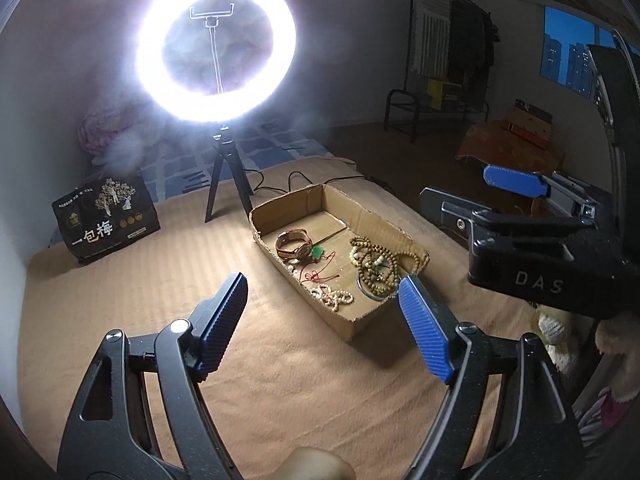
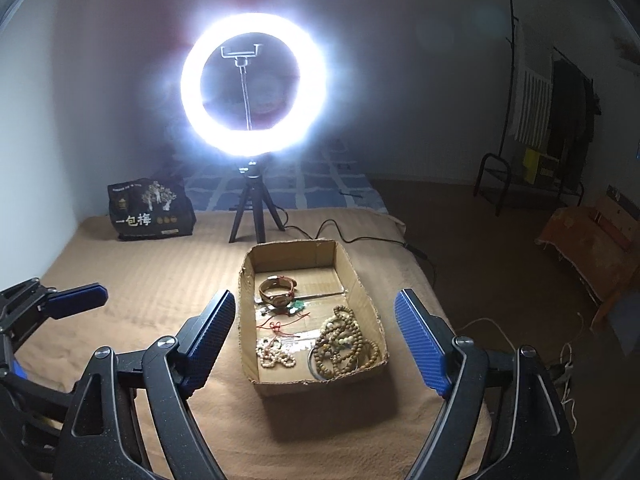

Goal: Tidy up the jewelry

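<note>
A shallow cardboard box point(image 1: 412, 246) point(image 2: 362, 280) lies on a tan blanket. Inside it are a brown-strapped watch point(image 1: 294, 245) point(image 2: 278, 290), a green pendant on red cord point(image 1: 318, 254) point(image 2: 298, 308), a pale bead string point(image 1: 332, 295) point(image 2: 276, 354) and a heap of brown wooden beads point(image 1: 378, 270) point(image 2: 344, 342) over a silvery bangle. My left gripper point(image 1: 322, 280), above the blanket just short of the box, is open and holds nothing. My right gripper point(image 2: 314, 298) hovers over the box's near half, open and empty; it also shows at the right of the left wrist view point(image 1: 516, 178).
A lit ring light on a small tripod point(image 1: 216, 52) point(image 2: 254, 84) stands behind the box, its cable trailing right. A black printed bag point(image 1: 106, 216) point(image 2: 150, 210) sits at the back left. The bed's right edge drops to a dark floor with a clothes rack point(image 1: 456, 60) beyond.
</note>
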`<state>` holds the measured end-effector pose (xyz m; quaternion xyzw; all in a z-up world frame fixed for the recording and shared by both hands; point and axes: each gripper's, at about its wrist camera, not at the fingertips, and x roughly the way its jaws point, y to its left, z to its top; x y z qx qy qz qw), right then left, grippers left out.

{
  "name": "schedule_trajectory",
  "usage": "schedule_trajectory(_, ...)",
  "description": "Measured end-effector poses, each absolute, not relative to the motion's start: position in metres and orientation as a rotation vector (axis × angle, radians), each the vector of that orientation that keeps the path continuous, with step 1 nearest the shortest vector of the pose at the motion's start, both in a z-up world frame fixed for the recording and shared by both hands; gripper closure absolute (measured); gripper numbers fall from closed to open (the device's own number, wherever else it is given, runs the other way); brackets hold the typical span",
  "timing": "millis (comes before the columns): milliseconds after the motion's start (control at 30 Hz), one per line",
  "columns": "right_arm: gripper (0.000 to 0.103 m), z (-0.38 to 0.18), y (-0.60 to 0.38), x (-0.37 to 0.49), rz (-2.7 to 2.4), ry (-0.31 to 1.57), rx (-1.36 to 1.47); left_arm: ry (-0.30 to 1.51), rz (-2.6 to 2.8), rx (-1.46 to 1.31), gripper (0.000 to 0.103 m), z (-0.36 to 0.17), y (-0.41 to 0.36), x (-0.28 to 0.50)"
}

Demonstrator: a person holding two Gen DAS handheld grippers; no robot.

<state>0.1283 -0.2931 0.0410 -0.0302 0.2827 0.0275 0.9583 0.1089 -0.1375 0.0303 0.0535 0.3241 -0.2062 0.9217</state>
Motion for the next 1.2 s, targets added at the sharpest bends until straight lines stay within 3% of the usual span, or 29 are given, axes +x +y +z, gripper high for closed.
schedule_trajectory(200,0.021,0.041,-0.287,0.119,0.063,0.557,-0.062,0.644,-0.41,0.115,0.021,0.037,-0.133,0.093)
schedule_trajectory(333,0.021,0.041,-0.285,0.114,0.06,0.55,-0.064,0.615,-0.401,0.117,0.0,0.037,-0.128,0.084)
schedule_trajectory(1200,0.021,0.028,-0.283,0.116,0.05,0.574,-0.071,0.63,-0.31,0.133,0.0,0.021,-0.109,0.089)
